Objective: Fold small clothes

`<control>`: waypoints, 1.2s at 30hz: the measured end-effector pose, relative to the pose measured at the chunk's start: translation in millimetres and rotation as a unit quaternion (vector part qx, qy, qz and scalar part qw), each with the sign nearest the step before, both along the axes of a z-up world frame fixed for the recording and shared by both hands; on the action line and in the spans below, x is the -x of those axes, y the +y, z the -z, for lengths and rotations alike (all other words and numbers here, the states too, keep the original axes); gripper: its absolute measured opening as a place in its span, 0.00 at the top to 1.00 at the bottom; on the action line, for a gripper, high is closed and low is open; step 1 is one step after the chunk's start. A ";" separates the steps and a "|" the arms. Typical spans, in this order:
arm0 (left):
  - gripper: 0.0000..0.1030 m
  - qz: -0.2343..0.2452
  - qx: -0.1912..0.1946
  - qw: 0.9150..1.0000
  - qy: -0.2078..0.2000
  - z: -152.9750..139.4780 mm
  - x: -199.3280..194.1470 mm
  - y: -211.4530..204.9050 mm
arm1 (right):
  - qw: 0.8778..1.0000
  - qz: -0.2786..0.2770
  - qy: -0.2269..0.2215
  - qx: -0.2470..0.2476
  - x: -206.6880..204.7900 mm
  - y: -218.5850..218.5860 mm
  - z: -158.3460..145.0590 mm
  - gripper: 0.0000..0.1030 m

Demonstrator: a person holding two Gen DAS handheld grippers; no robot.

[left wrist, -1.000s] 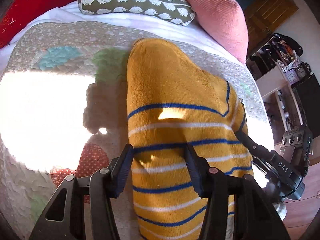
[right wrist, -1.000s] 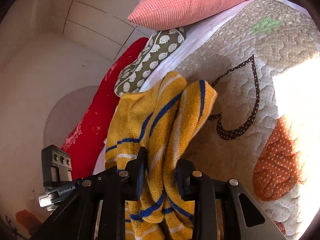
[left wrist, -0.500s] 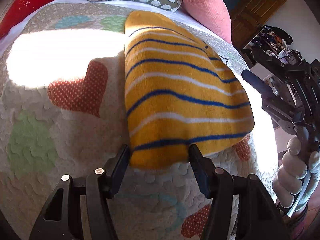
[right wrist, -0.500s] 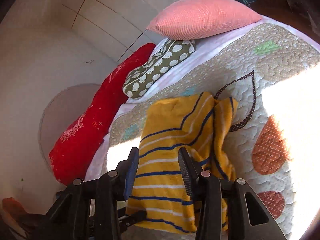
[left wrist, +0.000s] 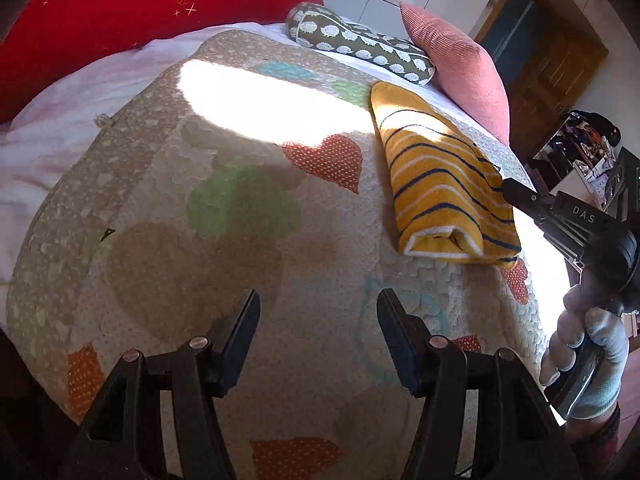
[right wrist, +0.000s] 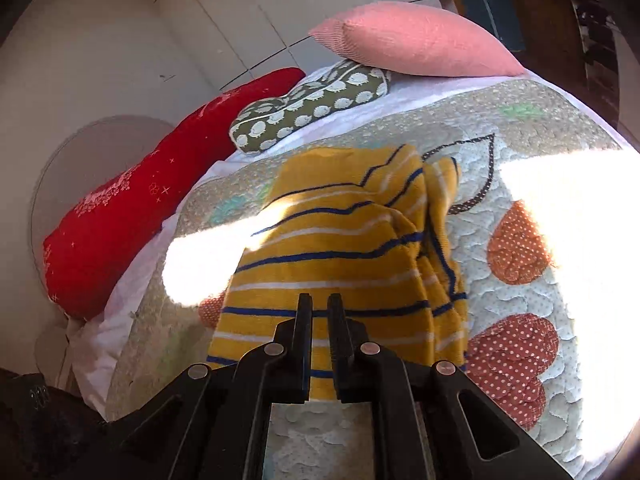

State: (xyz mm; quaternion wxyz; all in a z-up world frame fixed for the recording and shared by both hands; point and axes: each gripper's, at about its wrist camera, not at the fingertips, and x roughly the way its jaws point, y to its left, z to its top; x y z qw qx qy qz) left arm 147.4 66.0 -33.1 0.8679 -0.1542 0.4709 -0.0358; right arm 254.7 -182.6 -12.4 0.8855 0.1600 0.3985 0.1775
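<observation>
While the left tool hangs over the quilt at the bottom of the left wrist view, its two fingers stand wide apart with nothing between them. The folded yellow striped garment lies on the quilt at right of centre, well apart from that tool, its rolled white-edged end facing the camera. At the right edge a gloved hand grips the right tool's handle, whose tip reaches the garment's right side. A red pillow, a patterned cushion and a pink cushion line the top of the frame.

In the right wrist view, the right tool sits at bottom centre over the garment, fingers drawn narrow, almost together; whether they pinch any cloth cannot be told. The garment fills the middle of the frame, a sunlit band crossing it.
</observation>
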 end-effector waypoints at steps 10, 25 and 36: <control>0.37 -0.024 -0.034 0.998 -0.046 -20.4 35.0 28.8 | 0.982 -0.021 0.141 -0.126 6.6 21.3 99.3 0.97; 0.17 -0.048 -0.153 0.974 -0.159 -59.1 80.5 11.5 | 0.989 0.126 0.078 0.011 68.2 -93.8 48.0 0.81; 0.00 -0.009 -0.231 0.938 -0.258 -90.0 118.9 -60.5 | 0.961 0.197 -0.098 0.166 220.9 -78.4 -11.2 0.47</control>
